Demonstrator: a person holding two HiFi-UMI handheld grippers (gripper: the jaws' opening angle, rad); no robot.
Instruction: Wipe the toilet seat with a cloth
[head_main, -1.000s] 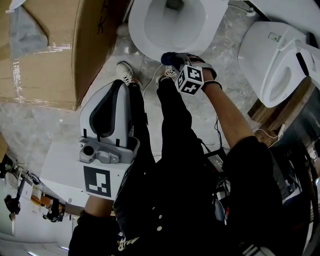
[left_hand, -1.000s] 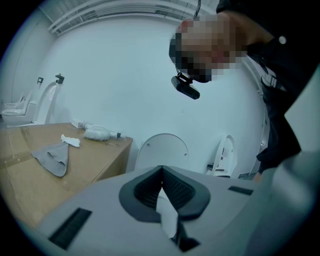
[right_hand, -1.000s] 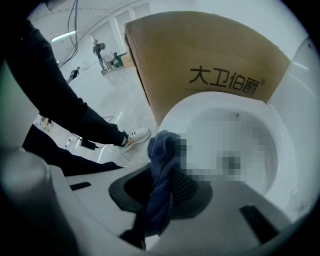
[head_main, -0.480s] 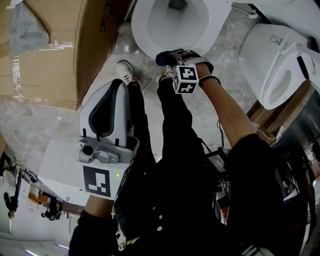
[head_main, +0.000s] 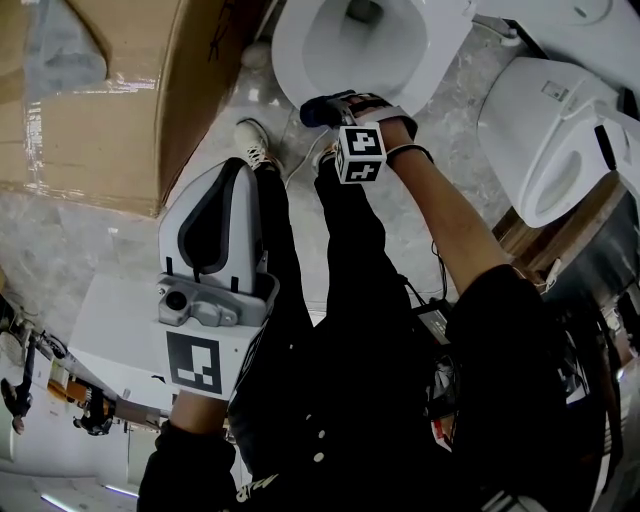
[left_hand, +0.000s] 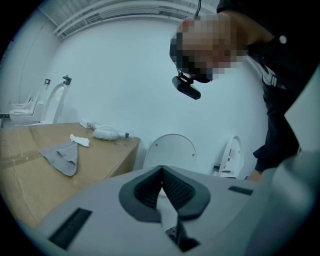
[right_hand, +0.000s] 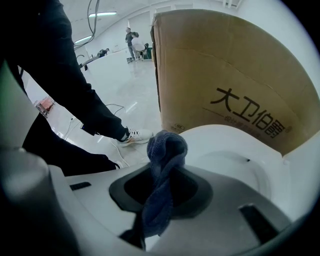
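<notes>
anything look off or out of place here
Nothing spilled or broken. The blue cloth is pinched in the right claw as a twisted wad, not spread flat, by the front rim of the toilet seat. A grey cloth lies loose on the cardboard box.

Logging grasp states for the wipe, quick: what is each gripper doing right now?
Left gripper: shut, nothing between its jaws.
Right gripper: shut on the blue cloth.
</notes>
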